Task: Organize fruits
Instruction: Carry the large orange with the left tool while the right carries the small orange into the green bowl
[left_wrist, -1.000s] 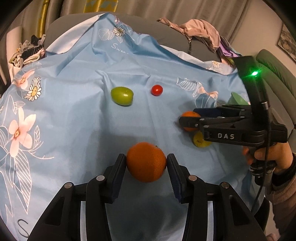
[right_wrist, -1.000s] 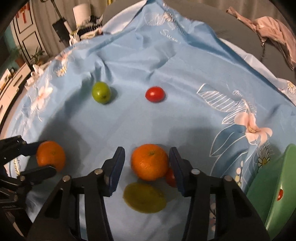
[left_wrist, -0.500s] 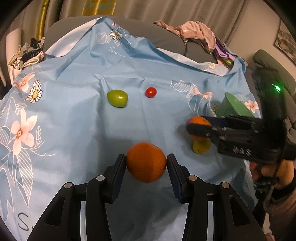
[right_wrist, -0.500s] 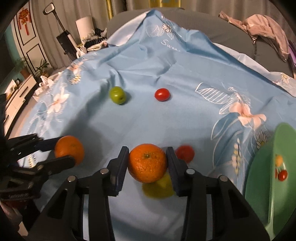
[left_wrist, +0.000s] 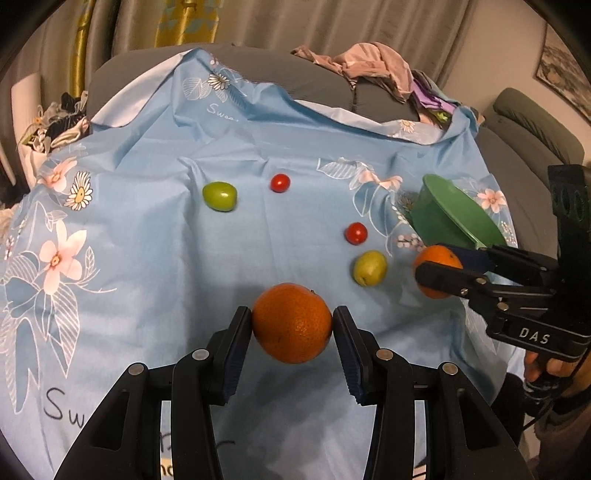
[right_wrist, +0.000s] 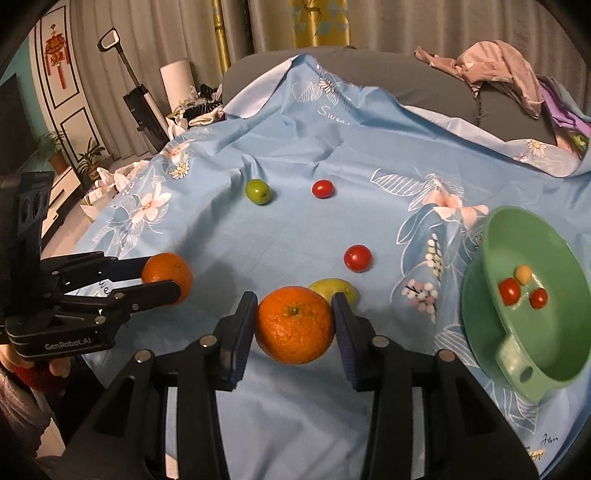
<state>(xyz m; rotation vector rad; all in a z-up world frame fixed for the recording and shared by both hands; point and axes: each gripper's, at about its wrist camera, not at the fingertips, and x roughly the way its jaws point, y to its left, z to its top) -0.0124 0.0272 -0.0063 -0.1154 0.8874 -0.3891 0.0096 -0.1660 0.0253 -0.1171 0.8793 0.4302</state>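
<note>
Each gripper is clamped on an orange, clear of the cloth (left_wrist: 147, 258): the left gripper (left_wrist: 292, 325) on 1 orange (left_wrist: 291, 323), the right gripper (right_wrist: 294, 325) on another (right_wrist: 294, 325). The green bowl (right_wrist: 554, 354) already holds 3 small fruits. Left on the cloth: 2 tomatoes (right_wrist: 357, 258), a green fruit (right_wrist: 258, 191) and a yellow fruit (left_wrist: 370, 267).

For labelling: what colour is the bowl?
Green bowl, shown best in the right wrist view.

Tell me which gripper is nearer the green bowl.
Right. The right gripper, shut on an orange, sits just beside the green bowl; the left gripper, holding another orange, is across the cloth.
</note>
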